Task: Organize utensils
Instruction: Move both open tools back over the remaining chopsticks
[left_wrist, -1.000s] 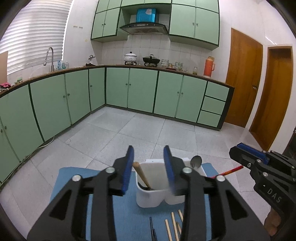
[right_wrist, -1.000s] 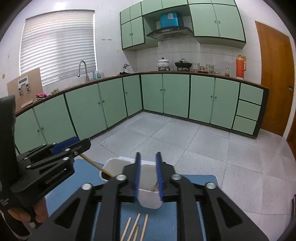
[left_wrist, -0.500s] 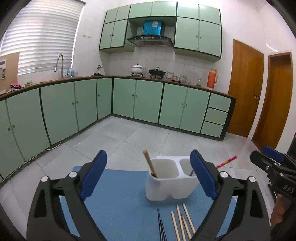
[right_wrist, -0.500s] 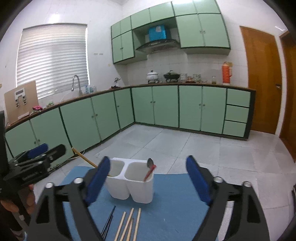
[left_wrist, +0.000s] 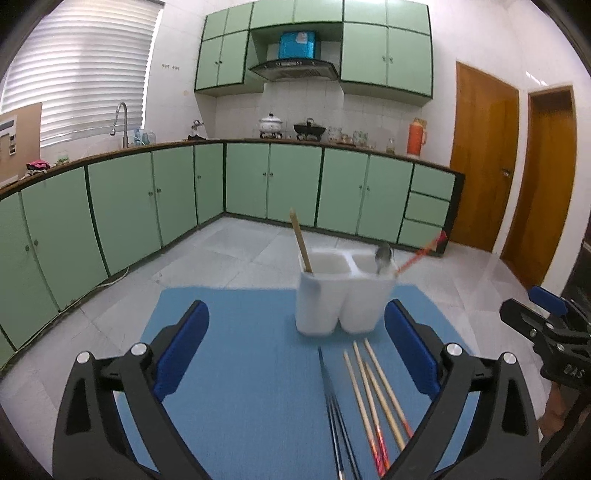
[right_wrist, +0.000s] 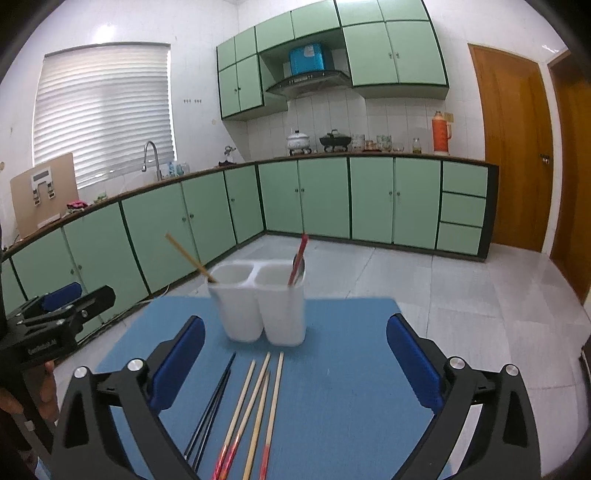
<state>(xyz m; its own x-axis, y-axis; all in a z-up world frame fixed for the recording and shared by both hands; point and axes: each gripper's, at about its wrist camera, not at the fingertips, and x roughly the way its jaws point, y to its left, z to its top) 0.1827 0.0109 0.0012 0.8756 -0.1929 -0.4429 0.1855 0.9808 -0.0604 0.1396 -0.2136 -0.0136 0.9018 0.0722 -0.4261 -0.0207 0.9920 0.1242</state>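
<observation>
Chopsticks (right_wrist: 255, 402) are cut off at the frame's bottom edge; the white holder (left_wrist: 343, 291) is blurred. Both tools, left (left_wrist: 295, 354) and right (right_wrist: 295, 365), are seen opening wide, with nothing gripped.

A white two-compartment utensil holder (left_wrist: 341, 295) stands upright on the blue mat, ahead of both grippers. Its left compartment holds one wooden chopstick (left_wrist: 301, 240) leaning left; its right compartment holds a metal spoon (left_wrist: 383, 258) and a red-tipped chopstick (right_wrist: 298, 258). Loose on the mat, just before the holder and between the left gripper's fingers, lie four wooden chopsticks (left_wrist: 373, 387), some with red ends, roughly parallel. A pair of thin black chopsticks (right_wrist: 212, 402) lies just left of them.
</observation>
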